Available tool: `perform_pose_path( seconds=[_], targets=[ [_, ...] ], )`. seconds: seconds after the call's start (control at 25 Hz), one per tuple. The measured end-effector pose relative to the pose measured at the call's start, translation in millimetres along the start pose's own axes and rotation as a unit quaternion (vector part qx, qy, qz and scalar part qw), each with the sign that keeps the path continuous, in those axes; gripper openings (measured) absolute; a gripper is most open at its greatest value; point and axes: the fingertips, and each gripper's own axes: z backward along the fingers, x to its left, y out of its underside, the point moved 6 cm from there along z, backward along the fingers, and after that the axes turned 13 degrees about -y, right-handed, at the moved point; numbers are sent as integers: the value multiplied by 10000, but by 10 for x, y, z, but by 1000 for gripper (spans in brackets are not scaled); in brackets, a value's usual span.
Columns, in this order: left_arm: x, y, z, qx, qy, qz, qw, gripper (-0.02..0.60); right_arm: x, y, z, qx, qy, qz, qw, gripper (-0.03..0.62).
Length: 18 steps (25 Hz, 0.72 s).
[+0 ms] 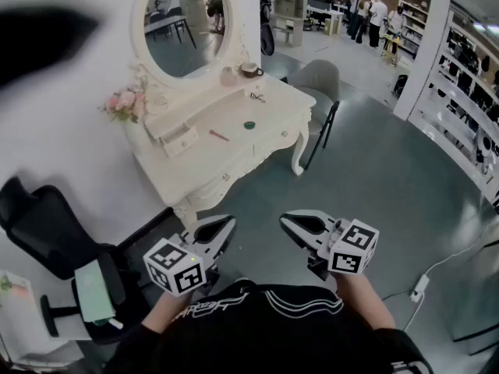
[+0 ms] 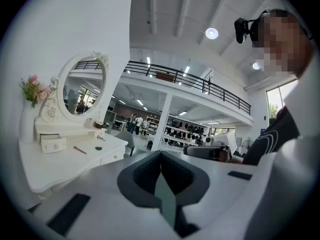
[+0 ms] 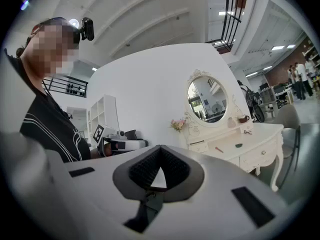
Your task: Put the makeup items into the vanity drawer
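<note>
With your left gripper [image 1: 229, 223] and right gripper [image 1: 285, 220] both clenched and empty, the slim pink makeup stick [image 1: 219, 135] and small dark-green round compact [image 1: 249, 125] lie well ahead on the cream carved vanity table [image 1: 195, 162], probably slightly nearer your left.

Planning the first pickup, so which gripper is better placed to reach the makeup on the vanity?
Probably left: the left gripper sits nearer the vanity, which stands ahead-left; the right gripper is farther. Both are shut, empty.
</note>
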Motion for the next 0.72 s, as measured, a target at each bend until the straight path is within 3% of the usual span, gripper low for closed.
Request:
perform_pose_path(
  seconds=[0.24, 0.44, 0.6, 0.64, 0.72],
  targets=[
    [14, -25, -61, -37, 87, 1, 10000, 23, -54, -9, 15, 101, 177, 42, 9998, 26],
    [-19, -46, -116, -63, 136, 15, 9999, 23, -136, -29, 107, 91, 561, -108, 9983, 28],
    [-31, -36, -176, -8, 117, 23, 9999, 23, -213, -22, 121, 248, 562, -124, 9980, 31],
    [-17, -26, -190, 29, 106, 14, 9999, 23, -235, -14, 103, 324, 541, -89, 9980, 48],
    [46, -4, -214, 78, 65, 2, 9999, 23, -287, 18, 40, 463, 495, -41, 9977, 139]
  ],
)
